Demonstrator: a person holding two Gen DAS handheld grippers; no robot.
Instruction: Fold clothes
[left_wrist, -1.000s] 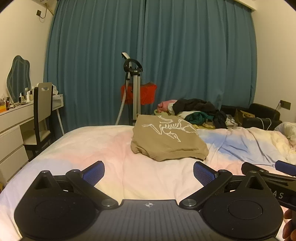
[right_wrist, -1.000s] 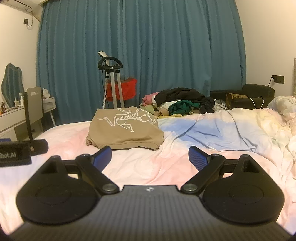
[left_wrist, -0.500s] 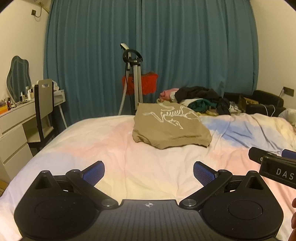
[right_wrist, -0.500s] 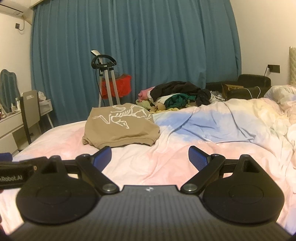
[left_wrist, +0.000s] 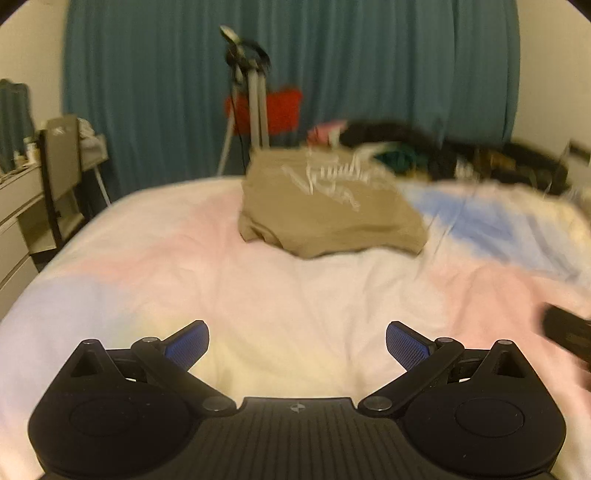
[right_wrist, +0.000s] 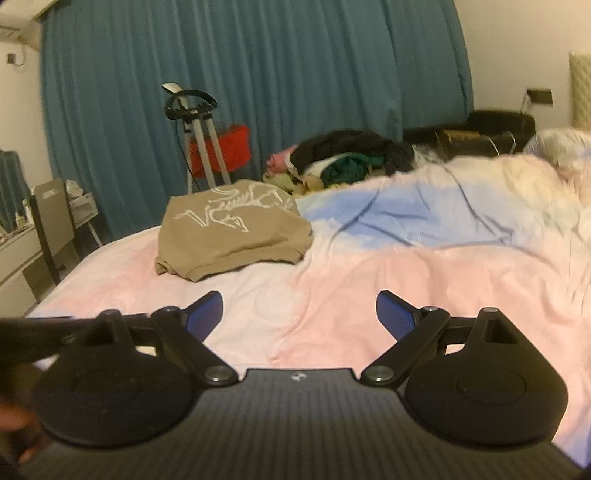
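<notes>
A folded tan garment (left_wrist: 325, 214) (right_wrist: 232, 232) with a white skeleton print lies on the far side of the bed. Behind it sits a pile of unfolded clothes (left_wrist: 388, 144) (right_wrist: 343, 158), black, green and pink. My left gripper (left_wrist: 297, 345) hovers over the near bedcover, open, nothing between its blue pads. My right gripper (right_wrist: 299, 314) is open too and empty, over the pink part of the cover. Each gripper shows at the edge of the other's view. The left wrist view is blurred.
The bedcover (right_wrist: 406, 280) is pastel pink, blue and white, rumpled toward the right. A garment steamer stand (right_wrist: 195, 129) and a red item stand before the teal curtain (right_wrist: 258, 74). A chair (left_wrist: 61, 173) and desk lie left; a dark sofa (right_wrist: 498, 125) sits at the right.
The left gripper has moved forward and down toward the bed, so the tan garment looks bigger and blurred. The right gripper has shifted slightly and rolled. Both stayed open.
</notes>
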